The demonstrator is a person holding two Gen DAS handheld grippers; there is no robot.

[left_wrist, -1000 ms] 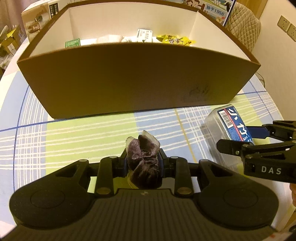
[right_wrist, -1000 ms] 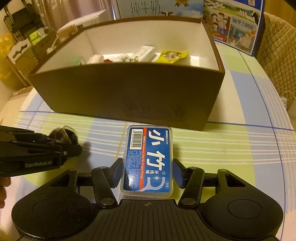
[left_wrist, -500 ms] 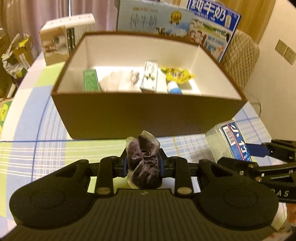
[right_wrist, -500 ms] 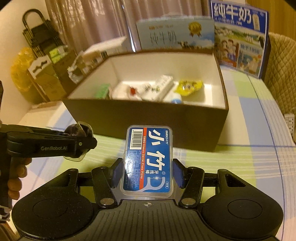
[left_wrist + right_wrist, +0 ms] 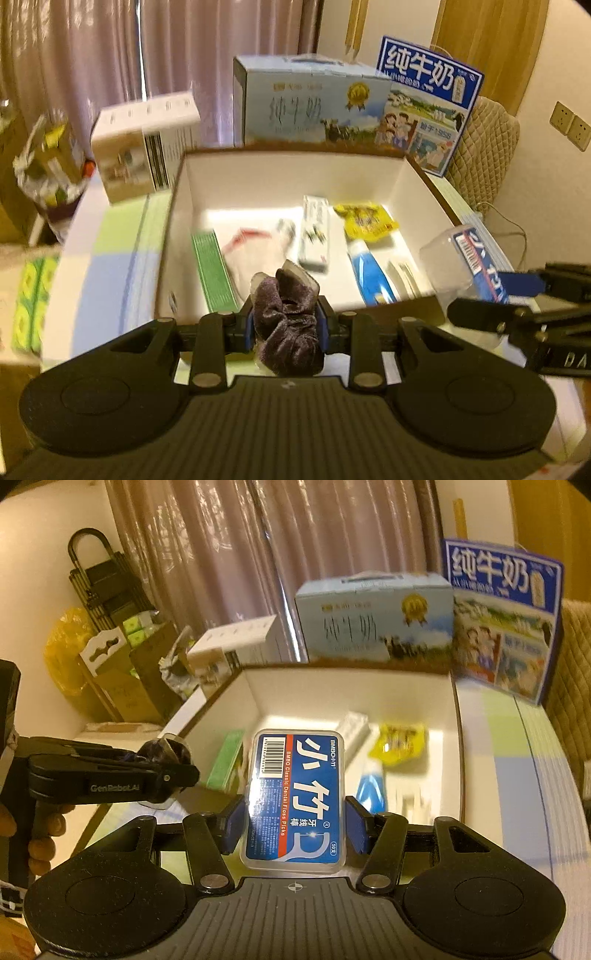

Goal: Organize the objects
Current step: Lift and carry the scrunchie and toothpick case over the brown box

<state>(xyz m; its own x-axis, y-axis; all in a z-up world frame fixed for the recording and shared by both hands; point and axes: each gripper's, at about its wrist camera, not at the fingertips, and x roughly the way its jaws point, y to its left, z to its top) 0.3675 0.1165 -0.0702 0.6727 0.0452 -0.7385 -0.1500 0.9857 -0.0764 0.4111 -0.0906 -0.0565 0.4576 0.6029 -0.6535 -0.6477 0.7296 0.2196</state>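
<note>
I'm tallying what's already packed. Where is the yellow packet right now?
In the left wrist view the yellow packet lies on the floor of the brown box, toward the back right, beside the white carton and just behind the blue tube.

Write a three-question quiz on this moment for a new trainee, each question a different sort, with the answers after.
1. True or false: the left gripper is empty.
2. Multiple choice: what does the right gripper hold? A) a yellow packet B) a blue-labelled floss pick box C) a green box
3. Fill in: inside the brown box, the blue-and-white tube lies just in front of the ______ packet.

Key
1. False: it is shut on a dark purple scrunchie in clear wrap.
2. B
3. yellow
</note>
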